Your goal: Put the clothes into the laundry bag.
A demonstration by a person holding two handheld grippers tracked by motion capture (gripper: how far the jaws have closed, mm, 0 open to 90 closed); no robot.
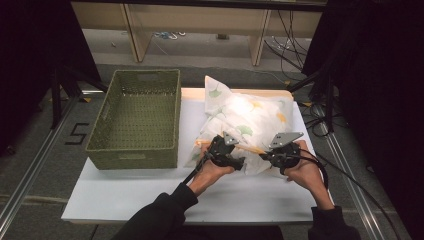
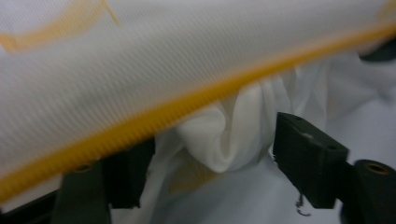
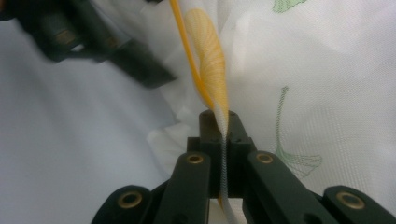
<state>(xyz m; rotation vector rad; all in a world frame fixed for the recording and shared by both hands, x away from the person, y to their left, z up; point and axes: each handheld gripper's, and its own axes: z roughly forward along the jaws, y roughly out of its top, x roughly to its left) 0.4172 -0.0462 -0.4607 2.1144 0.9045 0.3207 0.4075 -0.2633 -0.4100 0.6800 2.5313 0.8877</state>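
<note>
Hands of a person are reaching in from the bottom of the high view, each holding a two-fingered gripper over a white table (image 1: 150, 195). A pillow in a sheer white pillowcase (image 1: 245, 122), printed with green and yellow leaves and edged with a yellow hem, is lying right of centre on the table, its near edge bunched up between the two grippers. A green woven basket (image 1: 137, 120) is sitting in the left half of the frame, just beside the pillowcase.

The left gripper (image 1: 239, 163) is working at the lower centre of the high view. In the left gripper view its fingers (image 2: 308, 158) are standing apart, with folds of white fabric lying between them and the yellow hem (image 2: 140, 126) stretching across the frame above.

The right gripper (image 1: 264, 157) is sitting just right of the left one. In the right gripper view its fingers (image 3: 236, 140) are pressing together on the yellow-edged fabric, which is rising taut from them toward the top of the frame.
</note>
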